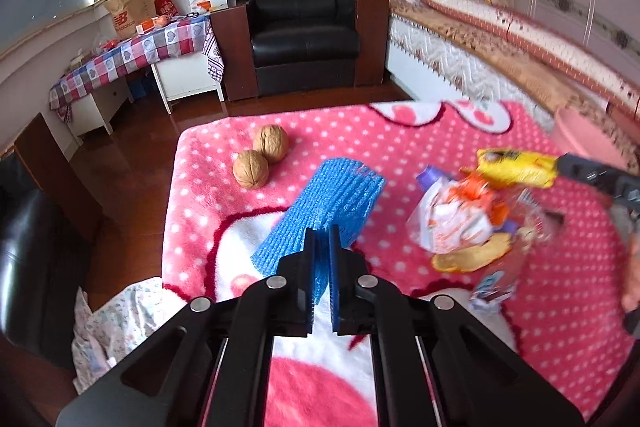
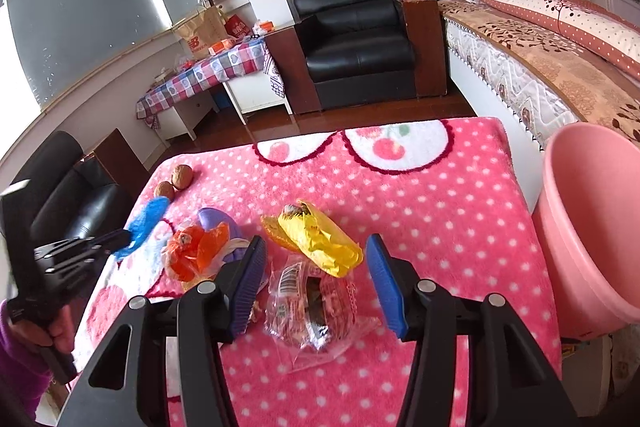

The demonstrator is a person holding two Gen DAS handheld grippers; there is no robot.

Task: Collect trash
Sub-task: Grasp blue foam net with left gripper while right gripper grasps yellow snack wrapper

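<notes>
Left claw: jaws clamped on the near end of the blue foam net, which lies on the worktop and runs away from the claw. Right claw: jaws wide, gripping nothing, straddling the clear wrapper; the yellow wrapper lies just beyond, the orange wrapper to its left. The pink bucket stands to its right and looks empty, as far as visible. Judgement: collection barely begun, every piece still outstanding. Two walnuts lie beyond the net.
</notes>
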